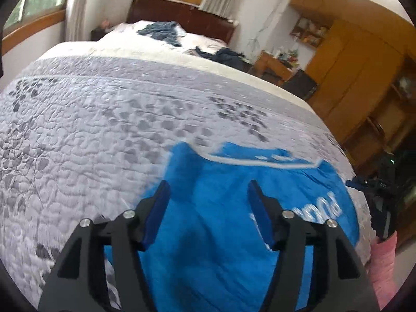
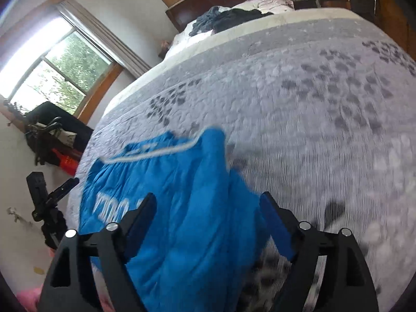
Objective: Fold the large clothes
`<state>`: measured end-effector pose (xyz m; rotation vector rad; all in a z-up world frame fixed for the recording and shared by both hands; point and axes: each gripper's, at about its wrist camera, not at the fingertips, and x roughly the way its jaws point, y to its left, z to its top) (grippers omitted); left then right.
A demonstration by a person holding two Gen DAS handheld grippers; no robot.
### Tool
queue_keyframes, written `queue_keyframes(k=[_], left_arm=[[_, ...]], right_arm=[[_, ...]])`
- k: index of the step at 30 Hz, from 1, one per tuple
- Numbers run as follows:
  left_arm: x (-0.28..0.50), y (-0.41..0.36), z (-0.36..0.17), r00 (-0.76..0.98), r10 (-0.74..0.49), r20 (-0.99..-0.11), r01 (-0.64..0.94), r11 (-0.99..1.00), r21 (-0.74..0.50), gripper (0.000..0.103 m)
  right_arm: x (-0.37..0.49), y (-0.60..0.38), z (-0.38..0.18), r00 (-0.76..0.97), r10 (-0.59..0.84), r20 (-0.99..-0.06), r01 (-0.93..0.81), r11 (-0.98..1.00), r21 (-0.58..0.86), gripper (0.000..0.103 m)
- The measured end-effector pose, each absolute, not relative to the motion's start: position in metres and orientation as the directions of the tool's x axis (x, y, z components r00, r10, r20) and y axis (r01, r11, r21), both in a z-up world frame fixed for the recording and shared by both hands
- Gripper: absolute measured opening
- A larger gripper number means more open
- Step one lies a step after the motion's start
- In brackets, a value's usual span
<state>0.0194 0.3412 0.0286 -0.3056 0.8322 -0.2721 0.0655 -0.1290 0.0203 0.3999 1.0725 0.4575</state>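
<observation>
Blue garment [image 1: 213, 208] on grey quilt [image 1: 91, 130], print blurred (unreadable), left gripper [image 1: 208, 205] and right gripper [image 2: 208, 215] fingers spread, empty

Daylit bedroom: quilted grey bed [image 1: 104, 130], dark headboard [image 1: 182, 18], wood-framed windows [image 2: 59, 65], wooden wardrobe [image 1: 351, 65].

My two wrist cameras look along their fingers, close above the bed [image 1: 104, 130], sharing the blue garment [image 1: 208, 221].

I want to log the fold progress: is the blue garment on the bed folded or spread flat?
Partly folded. The blue garment shows a doubled, bunched ridge along one side, not a flat layer.
</observation>
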Motion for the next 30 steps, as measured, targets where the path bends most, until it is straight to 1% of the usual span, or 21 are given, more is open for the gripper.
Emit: queue_keyframes(k=[4,6,9,14,19,22,23,24,25,27,30], left_arm=[[0.000,0.313,0.027,0.620,-0.389,-0.682,0.185,0.917,-0.355,0.068],[-0.007,0.301,0.021,0.599,-0.405,-0.691,0.211,0.912,-0.352,0.068],[-0.014,0.290,0.010,0.573,-0.420,-0.704,0.231,0.907,-0.353,0.069],[-0.015,0.281,-0.008,0.561,-0.400,-0.725,0.230,0.916,-0.328,0.069],[-0.013,0.277,-0.017,0.573,-0.383,-0.724,0.235,0.924,-0.302,0.070],[-0.015,0.274,-0.019,0.586,-0.365,-0.724,0.240,0.931,-0.275,0.071],[-0.015,0.273,-0.020,0.588,-0.360,-0.724,0.241,0.933,-0.268,0.071],[-0.016,0.272,-0.020,0.591,-0.355,-0.724,0.241,0.935,-0.261,0.071],[-0.016,0.271,-0.020,0.593,-0.353,-0.724,0.241,0.935,-0.259,0.071],[-0.016,0.272,-0.020,0.592,-0.353,-0.725,0.241,0.935,-0.259,0.071],[-0.015,0.272,-0.020,0.590,-0.357,-0.725,0.239,0.934,-0.265,0.072]], right_arm=[[0.034,-0.128,0.011,0.378,0.567,-0.732,-0.162,0.819,0.550,0.086],[0.021,-0.128,0.005,0.377,0.578,-0.724,-0.154,0.809,0.567,0.089],[0.006,-0.132,-0.008,0.364,0.606,-0.707,-0.132,0.786,0.604,0.089],[-0.005,-0.131,-0.033,0.339,0.648,-0.682,-0.110,0.747,0.655,0.089],[-0.006,-0.124,-0.049,0.324,0.677,-0.660,-0.112,0.721,0.684,0.088],[-0.002,-0.119,-0.052,0.322,0.700,-0.637,-0.125,0.699,0.704,0.075],[-0.001,-0.117,-0.052,0.319,0.707,-0.631,-0.129,0.692,0.710,0.066],[0.000,-0.115,-0.053,0.314,0.720,-0.618,-0.132,0.678,0.723,0.060],[0.000,-0.114,-0.054,0.315,0.724,-0.614,-0.130,0.673,0.728,0.058],[-0.003,-0.116,-0.051,0.325,0.729,-0.603,-0.144,0.668,0.730,0.047],[-0.007,-0.117,-0.045,0.348,0.724,-0.595,-0.159,0.671,0.724,0.042]])
